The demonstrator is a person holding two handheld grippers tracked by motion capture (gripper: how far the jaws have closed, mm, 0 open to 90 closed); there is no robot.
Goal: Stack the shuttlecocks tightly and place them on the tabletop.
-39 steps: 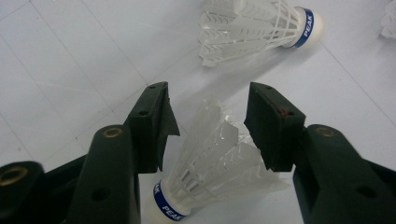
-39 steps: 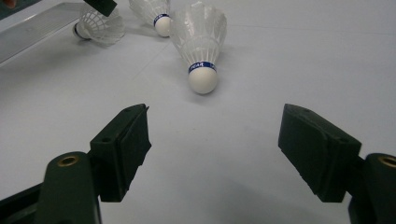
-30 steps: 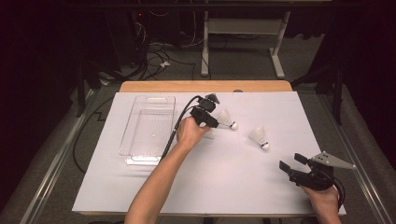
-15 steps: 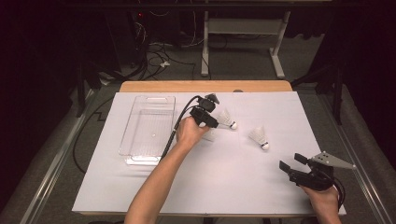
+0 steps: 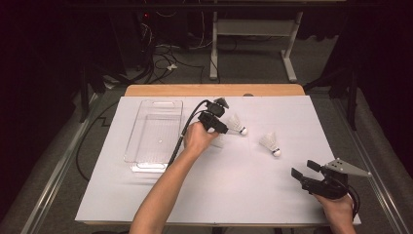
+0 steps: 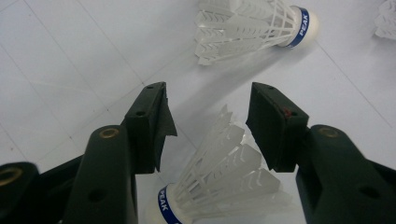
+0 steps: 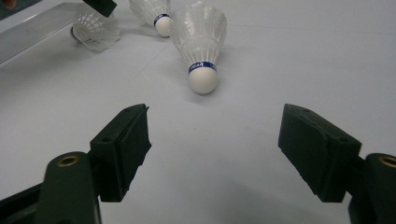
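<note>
Three white shuttlecocks with blue bands lie on the white sheet. My left gripper (image 5: pixel 220 132) (image 6: pixel 208 93) points down over one shuttlecock (image 5: pixel 219 142) (image 6: pixel 224 182). Its jaws stand on either side of the feathers with a gap at the left pad, so they are open. A second shuttlecock (image 5: pixel 236 124) (image 6: pixel 252 25) lies just beyond it. The third shuttlecock (image 5: pixel 270 143) (image 7: pixel 200 37) lies apart to the right, cork toward my right gripper (image 5: pixel 303 168) (image 7: pixel 215 112). That gripper rests open near the front right corner with nothing between its jaws.
A clear plastic tray (image 5: pixel 146 163) (image 7: pixel 32 28) stands left of the left hand, with nothing in it. The white sheet (image 5: pixel 243 195) covers the wooden table (image 5: pixel 214 90). Cables and a desk frame lie on the floor behind.
</note>
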